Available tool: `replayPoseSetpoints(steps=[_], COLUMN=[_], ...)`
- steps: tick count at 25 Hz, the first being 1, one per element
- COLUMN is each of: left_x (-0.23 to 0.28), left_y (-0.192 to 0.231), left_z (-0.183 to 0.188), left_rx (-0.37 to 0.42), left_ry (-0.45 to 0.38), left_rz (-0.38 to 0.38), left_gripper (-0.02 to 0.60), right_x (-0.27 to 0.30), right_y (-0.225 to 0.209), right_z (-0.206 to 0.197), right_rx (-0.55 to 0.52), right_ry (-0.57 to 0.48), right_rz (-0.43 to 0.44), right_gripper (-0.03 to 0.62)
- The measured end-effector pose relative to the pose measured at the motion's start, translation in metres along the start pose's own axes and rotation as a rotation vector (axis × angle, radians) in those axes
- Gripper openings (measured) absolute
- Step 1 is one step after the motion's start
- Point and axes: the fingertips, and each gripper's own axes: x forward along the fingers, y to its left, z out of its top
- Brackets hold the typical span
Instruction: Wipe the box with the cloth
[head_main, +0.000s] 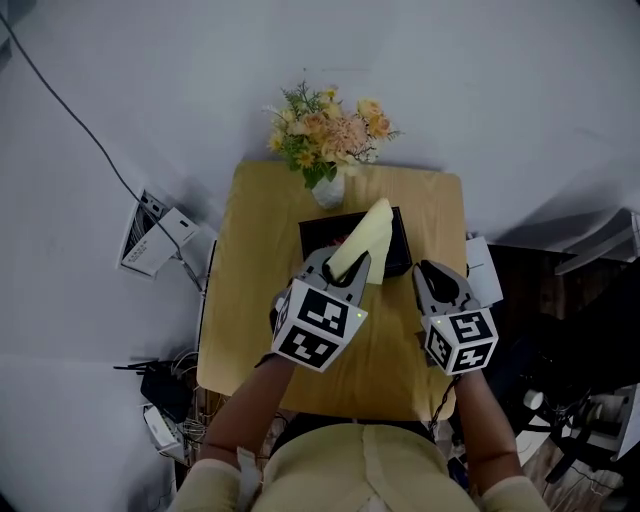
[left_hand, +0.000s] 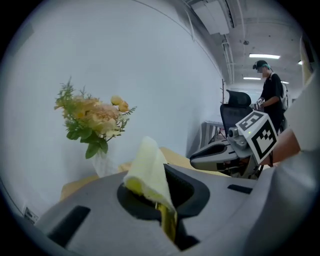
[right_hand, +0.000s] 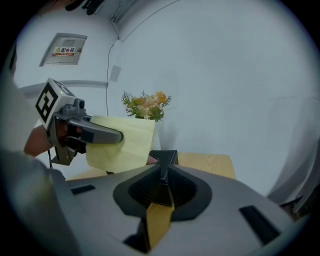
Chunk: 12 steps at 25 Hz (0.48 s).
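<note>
Left tool (head_main: 347, 268): we see it clamped on the yellow cloth (head_main: 364, 235) near the black box (head_main: 401, 252).
Right tool (head_main: 429, 271): closed, holding nothing.

The right claw (right_hand: 161, 175) fills the foreground, its jaws pressed together with nothing between them. At nine o'clock the left claw (right_hand: 116, 136), with its marker cube, holds up a cloth (right_hand: 127, 147), pale yellow and hanging flat. A black box (right_hand: 166, 157) sits at the cloth's three o'clock on the wooden worktop (right_hand: 210, 165). Flowers (right_hand: 146, 106) stand at the box's twelve o'clock, against the wall.
</note>
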Motion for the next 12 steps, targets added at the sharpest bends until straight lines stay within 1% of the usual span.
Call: replayPoseSetpoints(steps=[4, 9, 12], left_x=[0.022, 0.041, 0.048], left_y=[-0.003, -0.002, -0.005], left_z=[0.000, -0.004, -0.004], left_rx=[0.057, 0.079, 0.101], left_ry=[0.077, 0.169, 0.207], left_rz=[-0.034, -0.078, -0.110], left_gripper=[0.025, 0.025, 0.025], right_x=[-0.002, -0.002, -0.001], right_y=[0.001, 0.000, 0.000], right_z=[0.006, 0.006, 0.008], right_rx=[0.014, -0.023, -0.027], right_ry=[-0.003, 0.012, 0.008], right_rz=[0.015, 0.007, 0.005], right_gripper=[0.034, 0.034, 0.034])
